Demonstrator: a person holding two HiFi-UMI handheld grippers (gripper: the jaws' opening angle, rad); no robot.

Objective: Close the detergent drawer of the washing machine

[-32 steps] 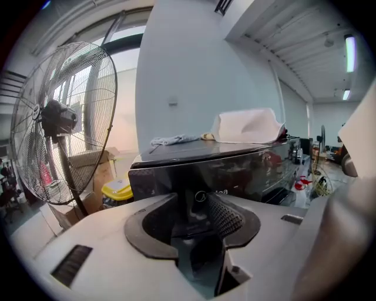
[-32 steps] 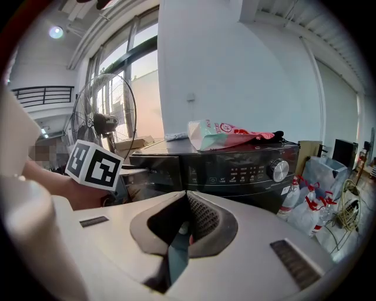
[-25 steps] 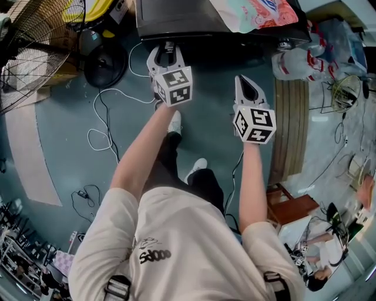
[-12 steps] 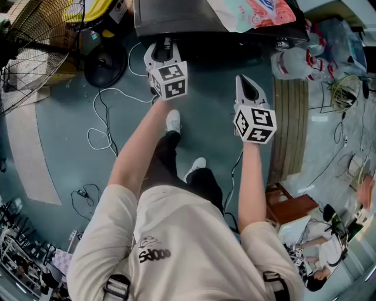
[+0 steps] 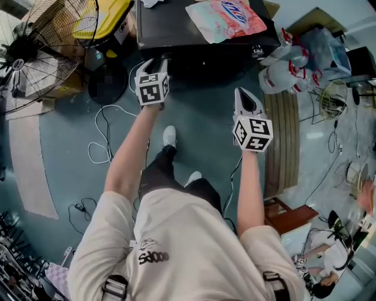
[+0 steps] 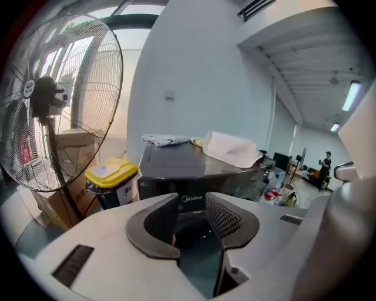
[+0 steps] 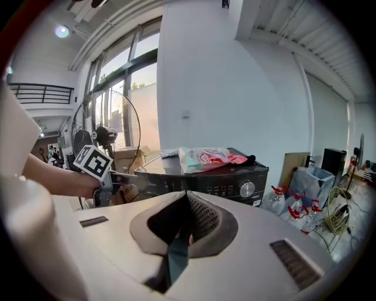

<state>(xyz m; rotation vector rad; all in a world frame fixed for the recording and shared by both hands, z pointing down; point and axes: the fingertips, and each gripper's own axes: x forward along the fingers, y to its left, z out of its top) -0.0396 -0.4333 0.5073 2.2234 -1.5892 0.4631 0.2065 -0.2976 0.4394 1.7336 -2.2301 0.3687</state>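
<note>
The dark washing machine (image 5: 194,32) stands at the top of the head view, with its front panel and knob (image 7: 247,189) in the right gripper view. I cannot make out the detergent drawer itself. My left gripper (image 5: 156,63) is held at the machine's front left corner. Its jaws stand open with nothing between them, and the machine's front (image 6: 194,170) lies straight ahead of the left gripper (image 6: 191,206). My right gripper (image 5: 245,97) hangs further back, to the right, over the floor. The right gripper (image 7: 187,199) is shut and empty.
A printed bag (image 5: 226,16) and a cloth (image 6: 166,139) lie on the machine's top. A yellow-lidded bin (image 6: 110,172) and a standing fan (image 5: 44,50) are to its left, spray bottles (image 5: 276,70) to its right. Cables (image 5: 103,132) trail over the floor.
Both grippers have risen and moved toward the machine. The left one has gone further and now sits at the machine's front left corner.
</note>
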